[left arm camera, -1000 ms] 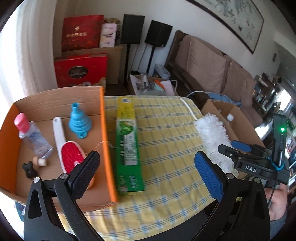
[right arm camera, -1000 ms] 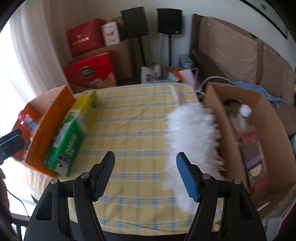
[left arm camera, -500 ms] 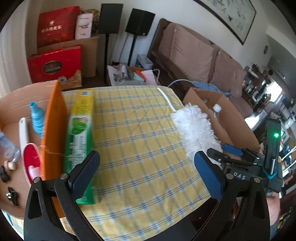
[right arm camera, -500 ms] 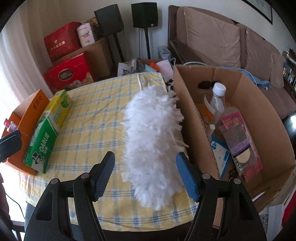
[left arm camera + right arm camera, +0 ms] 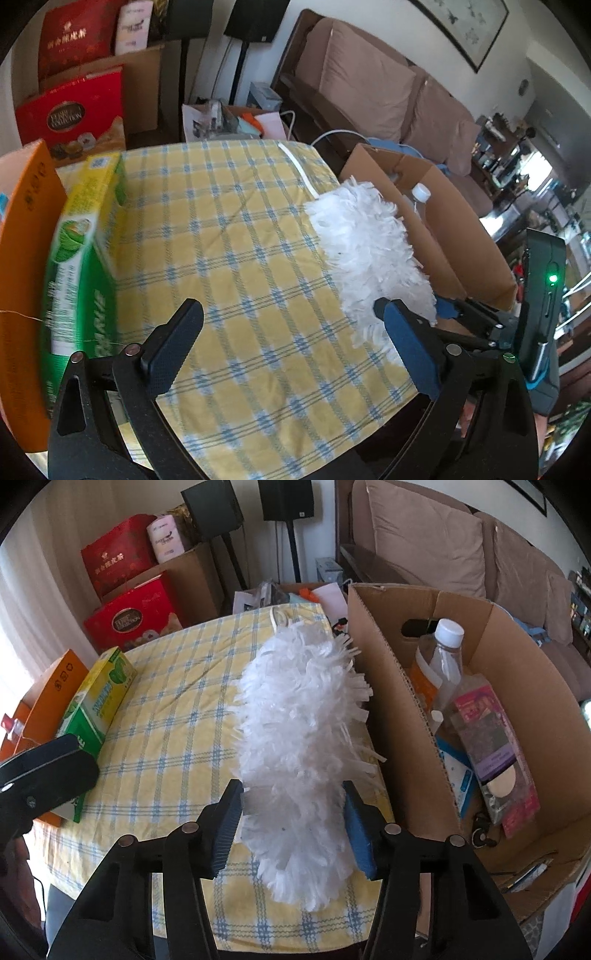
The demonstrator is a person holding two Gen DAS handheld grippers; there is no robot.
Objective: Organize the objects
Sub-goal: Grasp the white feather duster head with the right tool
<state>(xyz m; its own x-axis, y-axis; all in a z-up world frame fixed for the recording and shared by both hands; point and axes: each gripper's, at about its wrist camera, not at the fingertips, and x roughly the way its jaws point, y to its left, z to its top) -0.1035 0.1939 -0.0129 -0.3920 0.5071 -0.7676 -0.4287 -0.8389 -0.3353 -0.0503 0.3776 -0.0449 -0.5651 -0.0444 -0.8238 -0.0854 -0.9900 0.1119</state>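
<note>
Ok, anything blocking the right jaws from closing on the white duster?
Nothing visible. The right gripper is open, its jaws already either side of the white duster on the checked tablecloth.

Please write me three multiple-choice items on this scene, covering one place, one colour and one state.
1. Where does the white duster lie?
A. inside the cardboard box
B. on the checked tablecloth beside the cardboard box
C. on the sofa

2. What colour is the bottle cap in the cardboard box?
A. white
B. red
C. green

3. How does the right gripper stand?
A. shut on the green carton
B. open, one finger on each side of the duster
C. shut and empty

Answers: 1 B, it rests on the cloth along the box wall; 2 A, the cap is white; 3 B, blue pads flank the fluff.
</note>
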